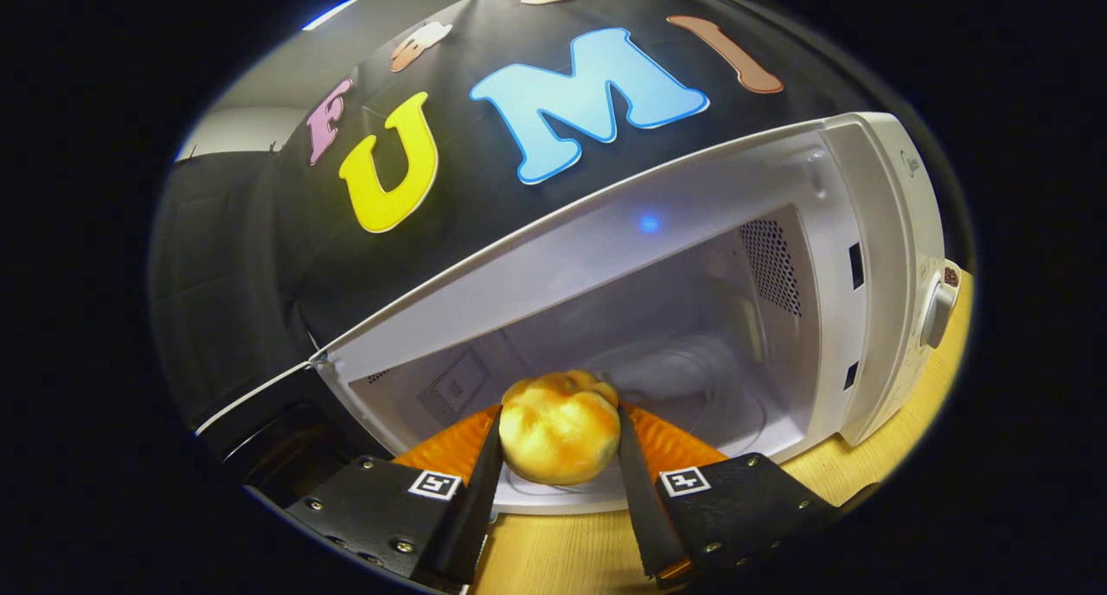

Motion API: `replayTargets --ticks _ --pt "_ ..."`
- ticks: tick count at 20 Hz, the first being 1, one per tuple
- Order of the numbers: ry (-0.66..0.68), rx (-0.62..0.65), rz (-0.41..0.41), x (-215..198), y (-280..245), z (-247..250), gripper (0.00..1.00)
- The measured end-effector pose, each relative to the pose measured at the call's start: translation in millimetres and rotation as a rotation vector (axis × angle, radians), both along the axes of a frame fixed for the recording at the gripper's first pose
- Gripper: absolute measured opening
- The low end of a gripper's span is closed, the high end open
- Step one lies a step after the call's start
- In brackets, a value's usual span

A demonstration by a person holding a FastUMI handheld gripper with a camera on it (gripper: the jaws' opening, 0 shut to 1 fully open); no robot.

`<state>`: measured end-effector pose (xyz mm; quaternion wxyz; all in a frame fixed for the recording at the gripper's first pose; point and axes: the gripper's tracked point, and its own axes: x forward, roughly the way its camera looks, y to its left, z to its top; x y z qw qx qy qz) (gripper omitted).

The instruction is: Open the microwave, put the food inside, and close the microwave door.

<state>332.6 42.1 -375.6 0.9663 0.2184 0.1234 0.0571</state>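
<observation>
Tongs [558, 457] pinching a bread roll [560, 438] before the open microwave [813, 258] (cavity holding just its glass turntable [692, 379]).

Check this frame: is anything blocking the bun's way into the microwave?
Nothing visible does. The gripper is shut on the bun at the microwave opening; its door is swung open to the side, and the glass turntable beyond the bun looks bare.

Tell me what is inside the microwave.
Inside the microwave: a glass turntable and vented side wall. The bun, pinched by the gripper jaws, hides the front floor.
</observation>
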Motion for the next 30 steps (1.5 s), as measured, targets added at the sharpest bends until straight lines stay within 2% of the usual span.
replayTargets --ticks 13,19,30 --pt "-0.012 -0.024 -0.024 27.2 5.7 -9.5 0.68" --pt "-0.008 -0.031 -0.075 42.7 -2.9 -15.6 0.69" --pt "0.027 -0.047 -0.11 52.3 -6.6 -32.8 0.69"
